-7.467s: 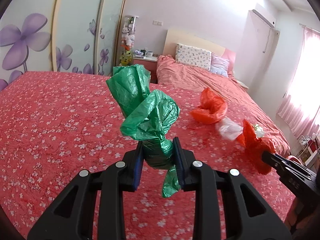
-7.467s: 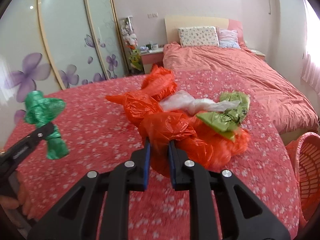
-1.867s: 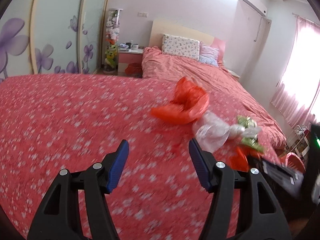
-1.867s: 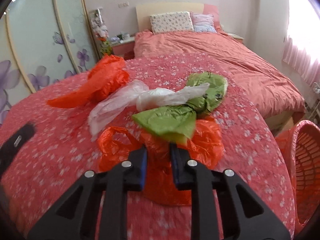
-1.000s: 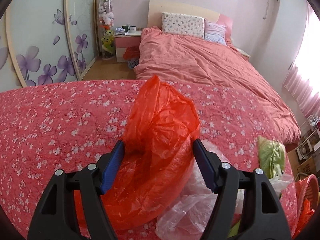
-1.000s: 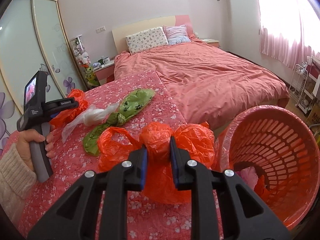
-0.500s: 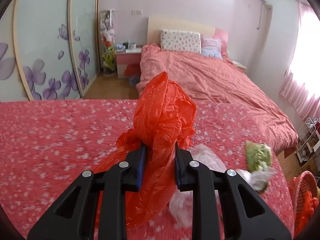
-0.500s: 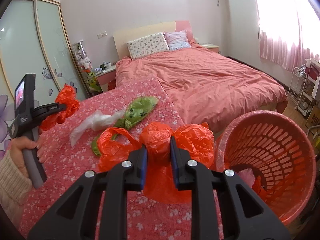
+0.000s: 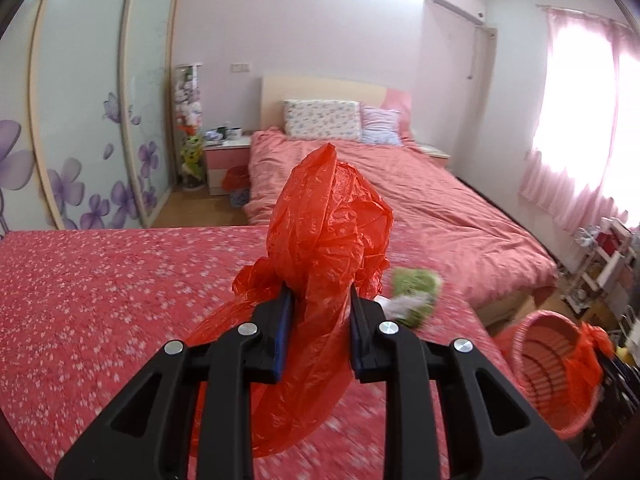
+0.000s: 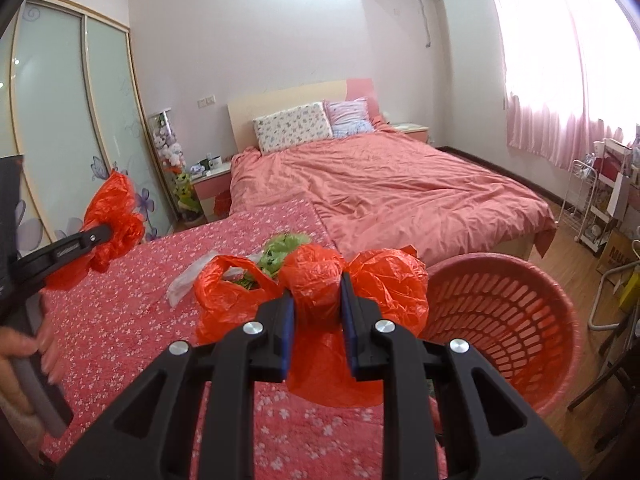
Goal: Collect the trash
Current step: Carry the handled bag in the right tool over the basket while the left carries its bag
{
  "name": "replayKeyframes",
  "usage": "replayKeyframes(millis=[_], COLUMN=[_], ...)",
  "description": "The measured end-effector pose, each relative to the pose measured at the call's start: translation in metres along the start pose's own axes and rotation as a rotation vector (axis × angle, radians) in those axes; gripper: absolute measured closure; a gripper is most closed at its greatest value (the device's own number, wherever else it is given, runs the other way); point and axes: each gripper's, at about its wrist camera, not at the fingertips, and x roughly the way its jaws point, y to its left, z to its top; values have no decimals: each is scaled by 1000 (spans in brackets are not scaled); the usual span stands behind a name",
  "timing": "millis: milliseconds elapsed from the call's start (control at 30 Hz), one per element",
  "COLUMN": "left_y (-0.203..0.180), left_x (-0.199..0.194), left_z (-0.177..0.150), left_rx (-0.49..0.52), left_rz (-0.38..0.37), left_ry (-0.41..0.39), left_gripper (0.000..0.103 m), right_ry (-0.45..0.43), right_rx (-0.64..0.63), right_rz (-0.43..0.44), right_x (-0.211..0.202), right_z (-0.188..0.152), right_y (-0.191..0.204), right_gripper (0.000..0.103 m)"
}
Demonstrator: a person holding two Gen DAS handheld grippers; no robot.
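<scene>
Across the foreground lies a red floral quilt, with a pink bed, flower-printed wardrobe doors and pink curtains beyond. A green bag and a clear bag rest on the quilt. The left gripper is clamped on a red bag; one second ago its jaws stood wide around that bag on the quilt, now it is lifted. The right gripper is closed on a second red bag, as before, beside the red basket, which now appears closer.
</scene>
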Motion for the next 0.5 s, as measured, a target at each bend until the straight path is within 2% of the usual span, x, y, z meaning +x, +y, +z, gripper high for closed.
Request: replayKeyframes(millis=[233,500], left_y=[-34,-71], left_x=[-25,-25], left_z=[-12,-26], left_rx=[48,96], left_rz=[-94,-178], left_ry=[5,33], left_gripper=[79,79], right_ry=[-24,-36], right_rx=[15,52], right_rz=[-42,-100], right_x=[-28,-44], right_z=[-2,-6], right_y=[-21,-57], right_gripper=[82,82])
